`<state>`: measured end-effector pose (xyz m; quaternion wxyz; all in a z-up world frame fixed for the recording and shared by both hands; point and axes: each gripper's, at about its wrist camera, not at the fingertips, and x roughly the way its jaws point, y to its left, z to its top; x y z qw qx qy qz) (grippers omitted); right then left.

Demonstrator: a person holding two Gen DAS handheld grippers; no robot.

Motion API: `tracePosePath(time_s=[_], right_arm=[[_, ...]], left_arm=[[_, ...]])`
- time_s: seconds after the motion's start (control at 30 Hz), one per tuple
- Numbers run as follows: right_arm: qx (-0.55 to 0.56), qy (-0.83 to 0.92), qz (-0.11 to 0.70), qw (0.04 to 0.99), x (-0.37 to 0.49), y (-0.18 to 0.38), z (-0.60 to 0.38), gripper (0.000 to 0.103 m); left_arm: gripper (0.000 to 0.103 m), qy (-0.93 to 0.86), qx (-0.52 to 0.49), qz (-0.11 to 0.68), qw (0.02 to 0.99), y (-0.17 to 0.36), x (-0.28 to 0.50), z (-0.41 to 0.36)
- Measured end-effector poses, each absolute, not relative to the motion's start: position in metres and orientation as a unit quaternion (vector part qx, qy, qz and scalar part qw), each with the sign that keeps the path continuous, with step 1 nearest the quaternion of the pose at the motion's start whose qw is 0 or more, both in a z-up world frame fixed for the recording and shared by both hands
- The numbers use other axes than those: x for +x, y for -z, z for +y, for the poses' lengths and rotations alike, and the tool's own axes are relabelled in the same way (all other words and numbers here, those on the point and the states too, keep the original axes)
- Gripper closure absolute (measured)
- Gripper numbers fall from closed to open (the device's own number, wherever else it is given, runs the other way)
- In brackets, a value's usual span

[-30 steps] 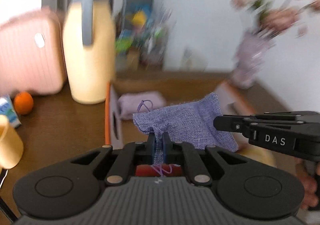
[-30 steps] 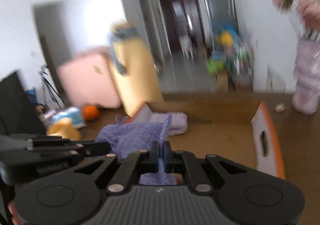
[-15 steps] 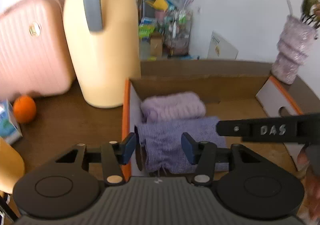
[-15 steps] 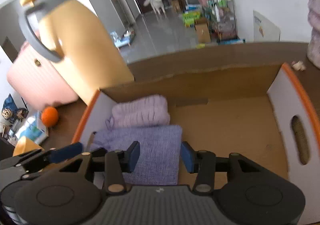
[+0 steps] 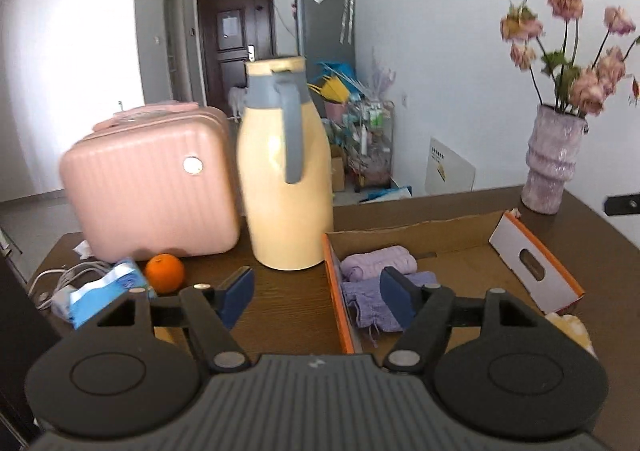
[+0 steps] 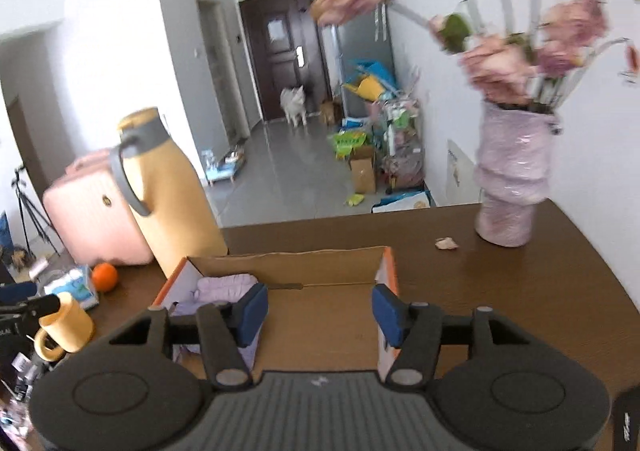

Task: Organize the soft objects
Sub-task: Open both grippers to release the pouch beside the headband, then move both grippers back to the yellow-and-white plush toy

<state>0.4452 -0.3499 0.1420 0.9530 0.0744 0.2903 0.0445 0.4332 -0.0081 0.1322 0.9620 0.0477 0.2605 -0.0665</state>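
An open cardboard box (image 5: 456, 257) with orange edges lies on the brown table. In its left end lie a rolled lilac towel (image 5: 378, 262) and, in front of it, a folded purple cloth pouch (image 5: 366, 303). My left gripper (image 5: 318, 297) is open and empty, raised above the box's left edge. In the right wrist view the box (image 6: 320, 315) is below my right gripper (image 6: 316, 315), which is open and empty; the lilac towel (image 6: 226, 287) and the purple pouch (image 6: 188, 309) show at its left.
A cream jug (image 5: 286, 179) and a pink case (image 5: 150, 187) stand left of the box, with an orange (image 5: 164, 273), a blue tissue pack (image 5: 106, 291) and a yellow mug (image 6: 66, 323). A lilac vase (image 6: 512, 187) of flowers stands back right.
Both grippers held the purple pouch a second ago, laid it in the box beside the towel, opened, and have now drawn back and up from the box.
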Motion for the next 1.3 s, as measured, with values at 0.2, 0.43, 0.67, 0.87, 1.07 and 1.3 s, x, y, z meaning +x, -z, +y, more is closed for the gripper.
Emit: tracePosePath(time_s=[0.2, 0.43, 0.67, 0.87, 1.07, 1.3], right_arm=[[0.083, -0.063, 0.258, 0.96, 0.383, -0.155, -0.355, 0.042], [0.045, -0.091, 0.203, 0.974, 0.283, -0.108, -0.342, 0.029], [0.015, -0.067, 0.196, 0.978, 0.185, -0.028, -0.325, 0.028], [0.043, -0.062, 0.212, 0.974, 0.131, 0.012, -0.326, 0.028], [0.047, -0.083, 0.21, 0.973, 0.137, 0.019, -0.326, 0.028], [0.078, -0.089, 0.215, 0.969, 0.179, 0.013, -0.344, 0.03]], left_arm=[[0.027, 0.071, 0.036, 0.237, 0.968, -0.151, 0.38, -0.008], [0.024, 0.081, 0.034, 0.187, 0.978, -0.119, 0.282, -0.008], [0.024, 0.084, 0.024, 0.174, 0.981, -0.058, 0.189, -0.02], [0.024, 0.084, 0.012, 0.2, 0.976, -0.023, 0.139, -0.023], [0.024, 0.092, 0.014, 0.207, 0.974, -0.021, 0.155, -0.042], [0.034, 0.123, 0.032, 0.215, 0.968, -0.025, 0.199, -0.07]])
